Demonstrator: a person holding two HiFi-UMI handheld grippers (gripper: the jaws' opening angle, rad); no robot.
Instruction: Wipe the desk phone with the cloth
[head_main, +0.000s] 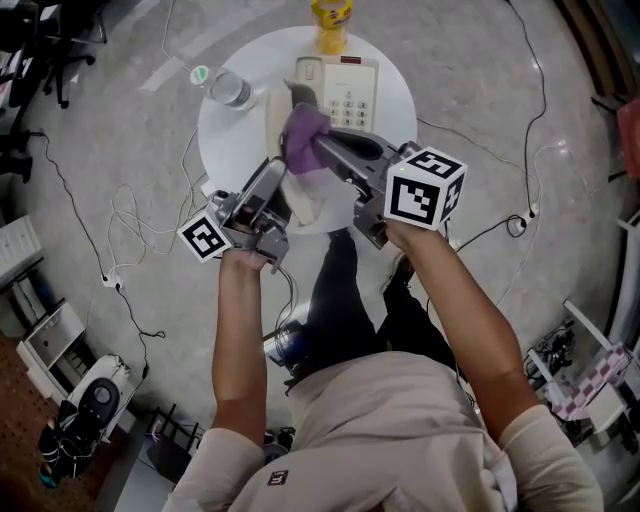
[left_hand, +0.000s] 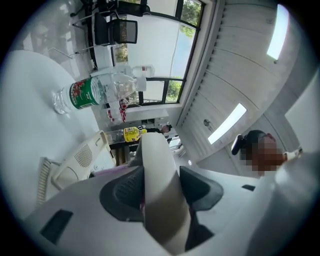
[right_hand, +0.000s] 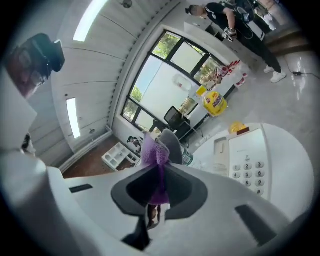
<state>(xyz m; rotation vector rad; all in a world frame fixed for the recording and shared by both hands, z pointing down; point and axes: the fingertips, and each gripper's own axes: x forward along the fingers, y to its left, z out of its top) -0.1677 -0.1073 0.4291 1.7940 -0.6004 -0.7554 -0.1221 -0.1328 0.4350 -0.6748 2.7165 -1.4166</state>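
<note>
Table (head_main: 225, 140): round, white.
Desk phone (head_main: 345, 95): far middle.
Water bottle (head_main: 228, 88): left part.
Yellow bottle (head_main: 331, 22): far edge, probably standing on it.

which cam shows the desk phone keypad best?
Right gripper view: the keypad is close, unobstructed, keys distinct. Head view shows it small from above, beside the purple cloth. Left gripper view shows only the desk phone's grilled side, no keys.

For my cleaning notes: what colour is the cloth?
Purple. The cloth shows best in the right gripper view.
</note>
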